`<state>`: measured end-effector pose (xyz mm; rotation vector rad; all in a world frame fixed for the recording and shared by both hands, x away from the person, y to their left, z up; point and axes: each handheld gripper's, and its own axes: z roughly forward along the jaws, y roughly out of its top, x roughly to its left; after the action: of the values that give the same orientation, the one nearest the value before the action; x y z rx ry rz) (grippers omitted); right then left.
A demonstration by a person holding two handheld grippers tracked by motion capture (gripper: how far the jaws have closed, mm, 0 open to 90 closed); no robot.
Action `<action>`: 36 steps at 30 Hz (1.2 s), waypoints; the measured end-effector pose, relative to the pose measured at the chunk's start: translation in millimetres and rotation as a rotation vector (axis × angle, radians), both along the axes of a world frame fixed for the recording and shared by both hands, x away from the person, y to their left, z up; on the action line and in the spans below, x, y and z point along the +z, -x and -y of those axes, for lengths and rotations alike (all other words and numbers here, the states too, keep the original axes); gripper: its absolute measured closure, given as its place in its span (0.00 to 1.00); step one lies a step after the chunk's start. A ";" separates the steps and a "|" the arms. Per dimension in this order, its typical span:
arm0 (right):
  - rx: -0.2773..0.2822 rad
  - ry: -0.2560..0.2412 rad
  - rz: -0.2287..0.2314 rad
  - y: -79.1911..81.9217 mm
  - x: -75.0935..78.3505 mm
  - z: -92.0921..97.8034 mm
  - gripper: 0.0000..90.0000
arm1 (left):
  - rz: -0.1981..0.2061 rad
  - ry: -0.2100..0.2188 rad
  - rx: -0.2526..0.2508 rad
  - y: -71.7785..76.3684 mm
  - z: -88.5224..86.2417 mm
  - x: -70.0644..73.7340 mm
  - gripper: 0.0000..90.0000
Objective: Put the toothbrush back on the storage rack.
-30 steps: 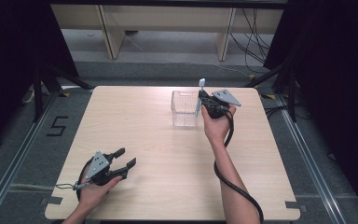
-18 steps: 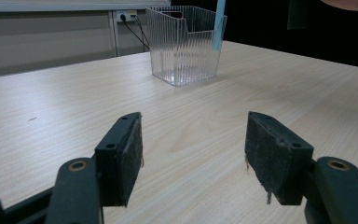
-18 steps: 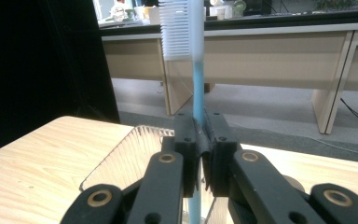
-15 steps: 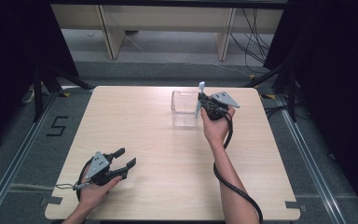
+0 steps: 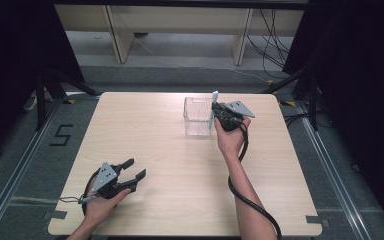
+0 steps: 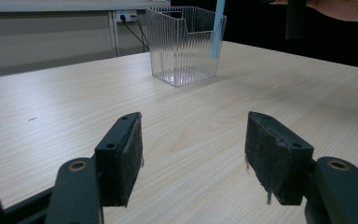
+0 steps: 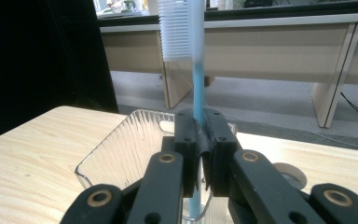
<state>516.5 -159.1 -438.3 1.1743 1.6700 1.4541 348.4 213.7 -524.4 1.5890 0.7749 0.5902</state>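
Blue toothbrush upright, bristles up, clamped in right gripper over right edge of clear ribbed bin, far table half. Left gripper jaws apart, holding nothing, near front-left corner.

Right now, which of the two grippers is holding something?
The right gripper, up by the clear bin: it is shut on a blue toothbrush, bristles up. The left gripper is open, holding nothing.

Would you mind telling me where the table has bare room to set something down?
Bare wood runs from the left gripper up to the clear container, and along the table's far left. It is crowded where the right gripper holds the toothbrush at the container.
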 end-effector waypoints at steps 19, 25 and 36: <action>-0.002 0.006 -0.025 -0.3 -11.9 -0.6 0.95 | 0.000 -0.001 0.000 0.0 0.3 0.0 0.40; 0.000 0.009 -0.030 0.0 -15.4 -0.8 0.95 | -0.015 -0.020 0.006 1.1 -0.2 1.2 0.40; -0.009 -0.004 -0.046 0.7 -20.8 -0.4 0.95 | -0.013 -0.018 0.005 1.0 -0.1 1.0 0.40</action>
<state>515.9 -158.7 -459.1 1.2245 1.6918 1.4355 347.4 213.8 -523.4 1.6089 0.7851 0.5920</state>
